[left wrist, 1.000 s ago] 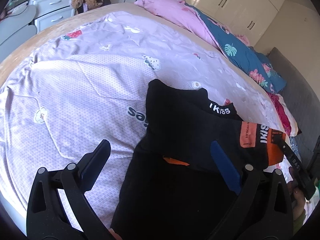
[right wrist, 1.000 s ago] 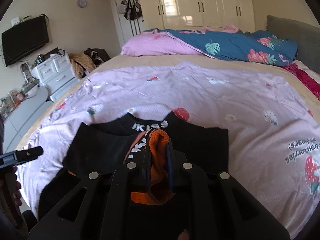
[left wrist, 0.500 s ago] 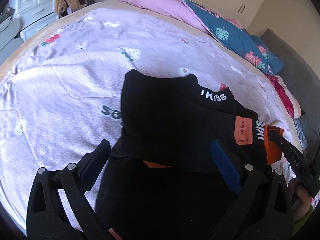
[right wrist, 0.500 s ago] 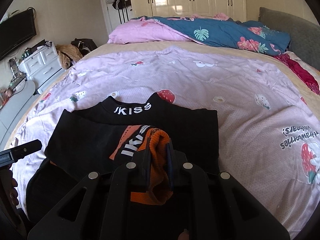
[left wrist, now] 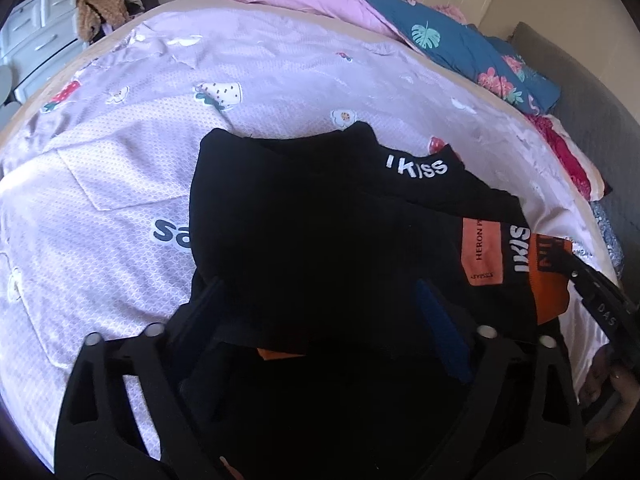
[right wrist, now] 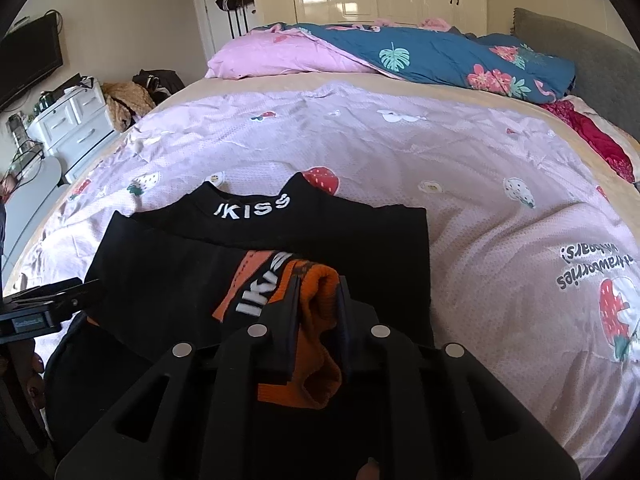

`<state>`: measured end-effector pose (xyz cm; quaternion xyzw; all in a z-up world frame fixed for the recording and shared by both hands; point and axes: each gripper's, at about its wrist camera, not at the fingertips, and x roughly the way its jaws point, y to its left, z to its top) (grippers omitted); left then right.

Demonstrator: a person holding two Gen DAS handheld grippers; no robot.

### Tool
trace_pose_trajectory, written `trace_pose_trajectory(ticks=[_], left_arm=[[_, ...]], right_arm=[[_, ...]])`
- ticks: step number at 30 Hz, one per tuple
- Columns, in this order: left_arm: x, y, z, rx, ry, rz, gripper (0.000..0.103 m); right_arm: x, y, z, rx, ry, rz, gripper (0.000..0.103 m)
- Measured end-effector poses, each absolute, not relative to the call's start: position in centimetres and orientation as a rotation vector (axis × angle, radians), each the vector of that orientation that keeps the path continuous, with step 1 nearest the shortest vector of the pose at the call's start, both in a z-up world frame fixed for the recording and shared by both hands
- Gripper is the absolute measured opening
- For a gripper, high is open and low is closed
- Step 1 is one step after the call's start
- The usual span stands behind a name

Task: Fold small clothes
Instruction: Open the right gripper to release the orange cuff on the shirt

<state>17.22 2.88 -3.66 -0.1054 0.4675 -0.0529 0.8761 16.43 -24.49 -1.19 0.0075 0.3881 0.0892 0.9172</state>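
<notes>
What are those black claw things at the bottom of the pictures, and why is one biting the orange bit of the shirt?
They are grabbers, like big tongs. A person holds one in each hand, and each carries a little camera looking out along its two fingers, so each picture is one grabber's own view.

A black top with white letters on its collar lies on a pink strawberry sheet on a bed, partly folded.

The right gripper pinches the orange cuff, though its jaws are easing open a little. The left gripper has wide jaws, now closing over the black cloth without pinching it. Beyond are a pink pillow and a blue flowery quilt.
</notes>
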Motion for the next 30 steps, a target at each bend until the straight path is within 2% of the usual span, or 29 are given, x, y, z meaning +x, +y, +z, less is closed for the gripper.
trace_pose_trajectory(ticks=[5, 9, 12, 15, 17, 23, 30], left_arm=[[17.6, 3.1, -4.3, -0.215, 0.99, -0.106, 0.065], [17.6, 3.6, -4.8, -0.233, 1.002, -0.112, 0.062], [17.6, 3.9, -5.4, -0.23, 1.015, -0.109, 0.061], [17.5, 4.1, -5.9, -0.234, 1.02, -0.106, 0.061], [17.4, 4.3, -6.0, -0.239, 1.013, -0.109, 0.061], [17.0, 4.7, -6.0, -0.263, 1.006, -0.113, 0.061], [16.9, 4.6, -6.0, -0.257, 1.003, -0.113, 0.061]], right_arm=[[16.4, -25.1, -1.0, 0.029, 0.793, 0.164, 0.019], [16.3, -24.7, -1.1, 0.029, 0.798, 0.176, 0.023], [16.2, -23.6, -1.3, 0.01, 0.81, 0.21, 0.025], [16.0, -22.0, -1.6, -0.018, 0.829, 0.259, 0.032], [15.9, -20.9, -1.9, -0.039, 0.841, 0.289, 0.041], [15.8, -17.4, -3.3, -0.083, 0.895, 0.385, 0.048], [16.2, -16.9, -6.0, -0.12, 0.965, 0.33, 0.05]])
